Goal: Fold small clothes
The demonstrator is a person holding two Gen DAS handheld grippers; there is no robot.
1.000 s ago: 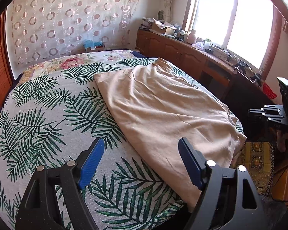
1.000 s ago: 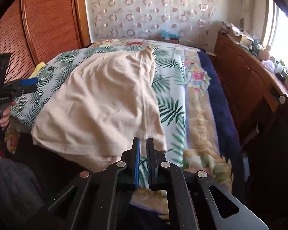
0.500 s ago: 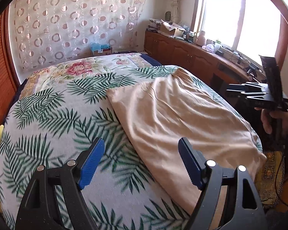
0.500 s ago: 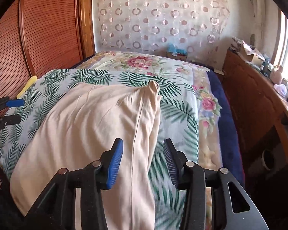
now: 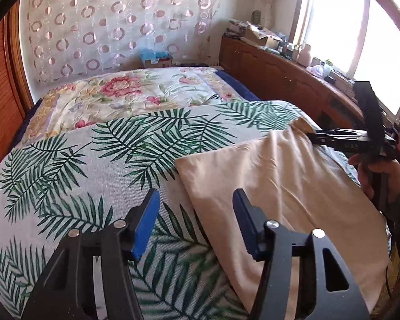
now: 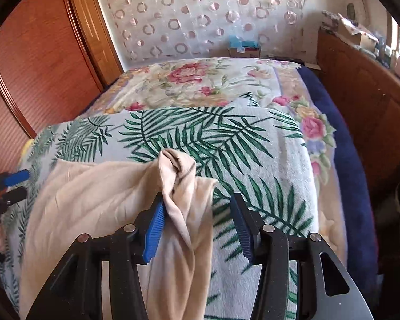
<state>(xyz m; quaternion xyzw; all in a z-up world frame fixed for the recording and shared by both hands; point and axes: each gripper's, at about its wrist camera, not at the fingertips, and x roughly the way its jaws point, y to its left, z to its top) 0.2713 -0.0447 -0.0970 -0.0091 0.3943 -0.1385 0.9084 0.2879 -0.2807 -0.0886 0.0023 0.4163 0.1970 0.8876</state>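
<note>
A beige garment [image 5: 280, 181] lies spread on the palm-leaf bed cover [image 5: 93, 165]. My left gripper [image 5: 194, 213] hovers over its left edge, which runs between the blue pads untouched; the jaws are closing. In the right wrist view the garment [image 6: 93, 194] has a bunched corner standing up between the pads of my right gripper [image 6: 197, 226]. The cloth leans on the left pad, the right pad is apart, and the jaws are opening. Each gripper shows in the other's view: the right gripper [image 5: 310, 136] at the garment's far corner, the left gripper [image 6: 25, 184] at the far left.
A floral blanket [image 5: 125, 93] covers the bed's far half, with a blue box [image 5: 156, 58] behind it. A cluttered wooden cabinet [image 5: 274, 72] runs along the right under the window. A wooden wardrobe [image 6: 40, 61] stands left. The bed's right edge drops off beside a dark blue border [image 6: 341, 144].
Both grippers moved forward along the garment. The right gripper went from shut to open, with the bunched corner now between its pads. The left jaws narrowed over the garment's edge.
</note>
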